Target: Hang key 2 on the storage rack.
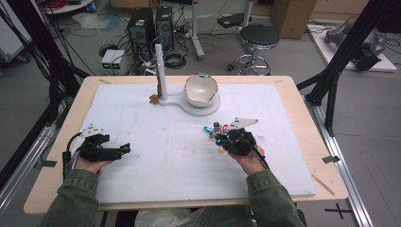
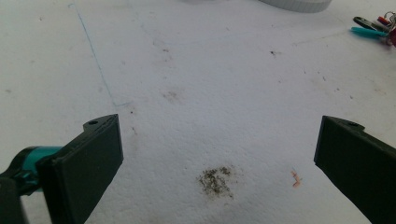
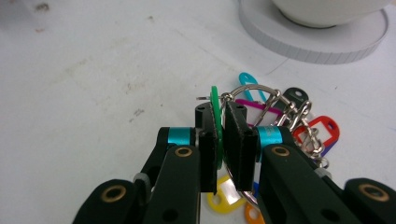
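Note:
A bunch of coloured key tags [image 1: 213, 132] on a metal ring [image 3: 254, 91] lies at the middle right of the white board [image 1: 161, 161]. My right gripper [image 1: 219, 137] is shut on the bunch's green tag [image 3: 214, 108], which stands edge-on between the two pads; red, black, cyan and yellow tags hang around it. My left gripper [image 1: 126, 148] rests at the board's left, open, with nothing but bare board between its fingers [image 2: 88, 158]. Far off in the left gripper view, the key bunch [image 2: 373, 27] shows at the upper right.
A white bowl [image 1: 201, 90] sits on a round white base [image 1: 210, 109] at the back middle, with an upright white post [image 1: 159, 71] beside it. The base [image 3: 327, 46] lies just beyond the keys. A stool [image 1: 259, 38] and computers stand behind the table.

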A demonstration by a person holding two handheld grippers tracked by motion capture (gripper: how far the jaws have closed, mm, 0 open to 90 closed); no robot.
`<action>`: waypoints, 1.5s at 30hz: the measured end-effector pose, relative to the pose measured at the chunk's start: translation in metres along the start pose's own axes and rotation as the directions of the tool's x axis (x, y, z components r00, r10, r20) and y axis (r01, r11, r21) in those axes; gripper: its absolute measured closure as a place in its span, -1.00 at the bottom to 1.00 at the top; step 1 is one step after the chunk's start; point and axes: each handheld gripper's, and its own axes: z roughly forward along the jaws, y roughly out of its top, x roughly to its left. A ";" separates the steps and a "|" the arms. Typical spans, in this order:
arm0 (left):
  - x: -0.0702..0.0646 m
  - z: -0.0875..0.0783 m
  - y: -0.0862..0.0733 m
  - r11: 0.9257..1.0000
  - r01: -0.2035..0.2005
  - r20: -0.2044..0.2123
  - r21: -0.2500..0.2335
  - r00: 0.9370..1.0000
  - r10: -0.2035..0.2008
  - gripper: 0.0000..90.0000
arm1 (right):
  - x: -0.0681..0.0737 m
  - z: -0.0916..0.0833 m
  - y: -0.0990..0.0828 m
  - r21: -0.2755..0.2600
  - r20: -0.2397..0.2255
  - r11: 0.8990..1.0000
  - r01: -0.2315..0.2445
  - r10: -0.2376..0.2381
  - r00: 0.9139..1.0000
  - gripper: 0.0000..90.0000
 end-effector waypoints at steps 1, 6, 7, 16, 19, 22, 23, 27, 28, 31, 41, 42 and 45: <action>0.000 0.000 0.000 1.000 -0.001 0.000 0.001 1.000 0.001 -0.96 | -0.002 -0.002 0.001 -0.012 -0.007 1.000 -0.015 0.015 1.000 0.87; 0.000 -0.006 -0.003 1.000 0.006 -0.015 -0.011 1.000 -0.006 -0.96 | -0.006 -0.015 0.006 -0.056 -0.027 0.996 -0.069 0.068 0.997 0.87; 0.001 -0.006 -0.003 1.000 0.011 -0.015 -0.015 1.000 -0.011 -0.96 | -0.008 -0.018 0.007 -0.067 -0.036 0.994 -0.090 0.088 0.996 0.87; 0.002 -0.007 -0.004 1.000 0.013 -0.013 -0.014 1.000 -0.013 -0.96 | -0.036 -0.027 0.011 -0.122 -0.113 0.964 -0.235 0.222 0.969 0.87; 0.002 -0.008 -0.003 1.000 0.012 -0.010 -0.022 1.000 -0.013 -0.96 | -0.039 -0.030 0.018 -0.128 -0.121 0.962 -0.239 0.224 0.967 0.93; 0.002 -0.008 -0.003 1.000 0.012 -0.014 -0.026 1.000 -0.012 -0.96 | -0.040 -0.034 0.028 -0.124 -0.119 0.966 -0.227 0.213 0.970 0.93; 0.002 -0.008 -0.003 1.000 0.012 -0.014 -0.027 1.000 -0.013 -0.96 | -0.041 -0.035 0.030 -0.122 -0.120 0.966 -0.228 0.214 0.969 0.93; 0.002 -0.008 -0.003 1.000 0.011 -0.014 -0.029 1.000 -0.012 -0.96 | -0.042 -0.040 0.043 -0.137 -0.131 0.966 -0.220 0.203 0.970 0.96; 0.002 -0.008 -0.003 1.000 0.011 -0.014 -0.029 1.000 -0.012 -0.96 | -0.042 -0.042 0.047 -0.142 -0.127 0.967 -0.213 0.195 0.972 0.96; 0.002 -0.009 -0.003 0.999 0.013 -0.012 -0.033 1.000 -0.014 -0.96 | -0.041 -0.045 0.057 -0.140 -0.127 0.969 -0.201 0.184 0.975 0.96; 0.002 -0.008 -0.003 0.999 0.017 -0.012 -0.031 1.000 -0.018 -0.96 | -0.041 -0.043 0.078 -0.151 -0.157 0.969 -0.196 0.172 0.972 0.96; 0.003 -0.008 -0.003 0.999 0.017 -0.011 -0.031 1.000 -0.017 -0.96 | -0.041 -0.043 0.080 -0.155 -0.159 0.968 -0.195 0.170 0.972 0.96; 0.002 -0.009 -0.003 0.999 0.014 -0.015 -0.037 1.000 -0.015 -0.96 | -0.042 -0.045 0.086 -0.168 -0.162 0.965 -0.202 0.175 0.971 0.96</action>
